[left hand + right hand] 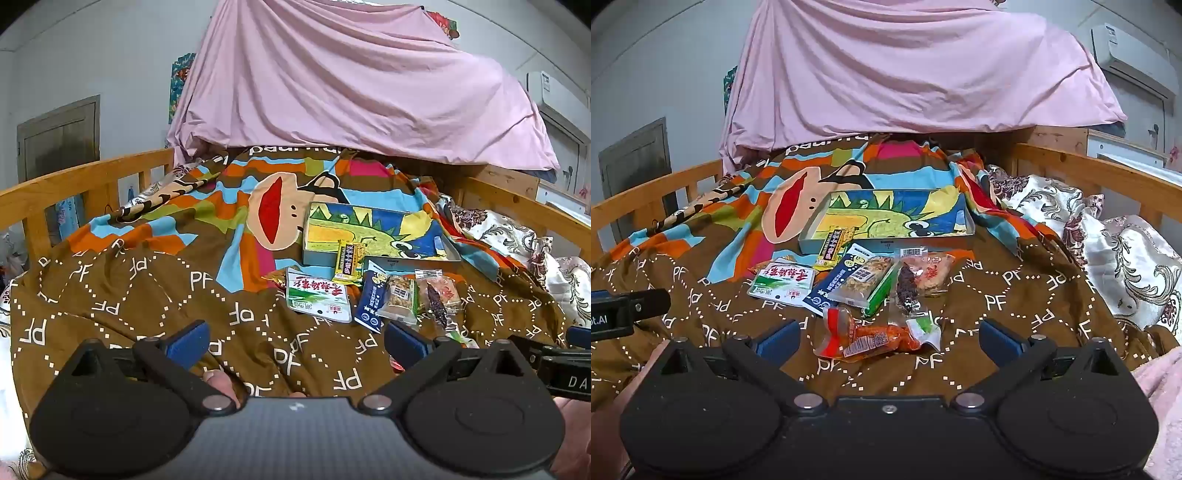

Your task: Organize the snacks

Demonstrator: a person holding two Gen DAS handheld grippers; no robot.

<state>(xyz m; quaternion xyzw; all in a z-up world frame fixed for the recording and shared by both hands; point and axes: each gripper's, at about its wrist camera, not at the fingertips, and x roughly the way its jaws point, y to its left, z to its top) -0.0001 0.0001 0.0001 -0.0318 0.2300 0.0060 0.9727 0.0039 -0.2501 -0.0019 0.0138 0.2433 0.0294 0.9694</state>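
You hold both the left gripper (295, 345) and the right gripper (886, 341) with fingers spread wide and empty, low over the bed, because the snacks (857, 284) lie loose just before the shallow tray (809, 240), awaiting sorting.

Both fisheye views are evenly, softly lit from overhead, with faint shadows. Edges bow strongly, corners go black from ten to two o'clock, and detail is slightly soft.

Colours on a bed of snacks

Brown bedspread (1015, 295) bore white dotted diamonds; at twelve o'clock, a tray (969, 225) showed a green-and-yellow cartoon on blue.
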